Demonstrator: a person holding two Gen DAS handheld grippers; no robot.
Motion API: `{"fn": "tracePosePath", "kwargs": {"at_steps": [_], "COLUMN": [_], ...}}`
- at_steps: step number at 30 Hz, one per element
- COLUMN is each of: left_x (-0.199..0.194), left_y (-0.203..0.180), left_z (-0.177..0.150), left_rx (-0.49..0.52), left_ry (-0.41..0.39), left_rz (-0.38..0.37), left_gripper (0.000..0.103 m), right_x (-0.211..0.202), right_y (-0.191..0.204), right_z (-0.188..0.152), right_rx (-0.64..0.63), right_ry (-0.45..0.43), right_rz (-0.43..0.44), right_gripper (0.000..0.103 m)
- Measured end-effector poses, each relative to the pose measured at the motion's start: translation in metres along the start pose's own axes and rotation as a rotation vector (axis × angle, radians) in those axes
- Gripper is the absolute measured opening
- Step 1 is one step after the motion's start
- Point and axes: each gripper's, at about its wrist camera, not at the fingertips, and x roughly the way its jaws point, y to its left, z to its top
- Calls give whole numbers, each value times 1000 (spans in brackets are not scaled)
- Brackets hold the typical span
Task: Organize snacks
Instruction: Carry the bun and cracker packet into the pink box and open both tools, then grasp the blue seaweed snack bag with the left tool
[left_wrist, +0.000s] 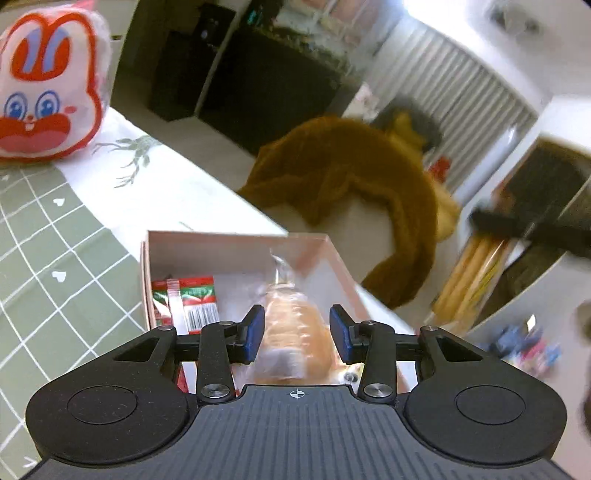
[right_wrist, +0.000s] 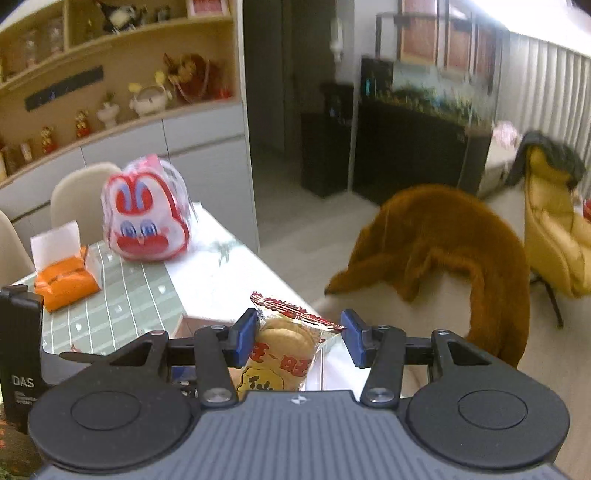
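Snack transfer to box (left_wrist: 236, 243)

Left gripper (left_wrist: 297, 332) grasping bread pack (left_wrist: 295, 328); right gripper (right_wrist: 299, 338) grasping cracker pack (right_wrist: 284, 354). Risk: slippery wrappers sliding free, missing box.

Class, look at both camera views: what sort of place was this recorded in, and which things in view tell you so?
Most likely a home's dining and living area. A dining table with a green checked cloth stands before display shelves of ornaments, a yellow armchair sits by curtains, and a brown coat is draped over a chair.
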Motion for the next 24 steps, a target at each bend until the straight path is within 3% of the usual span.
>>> {"fn": "tracePosePath", "kwargs": {"at_steps": [2,4,6,9,11,14,18,24], "left_x": [-16,-33,-55,-85,-104,-118,-107,-98], "left_y": [18,36,61,113,149,185,198,168], "left_z": [7,16,23,26,18,-1,-25,-55], "left_rx": [-63,-75,-68,-133,-221,-290,-292,-178], "left_ry": [-38,-74,-118,-172,-187,-153,-73,-18], "left_rz": [-38,-1,105,293,411,495,511,472], "left_gripper": [44,44,44,44,44,44,44,44], "right_x": [13,30,48,81,98,104,91,54], "right_y": [5,9,14,20,23,27,34,38], "right_z": [-7,-12,-15,-17,-19,-26,-40,-76], "right_rx": [-11,-4,31,80,94,88,34,-25], "right_ry": [27,61,108,155,183,187,166,158], "right_rz": [0,8,46,186,177,158,131,139], "right_gripper": [49,49,49,49,50,56,58,61]}}
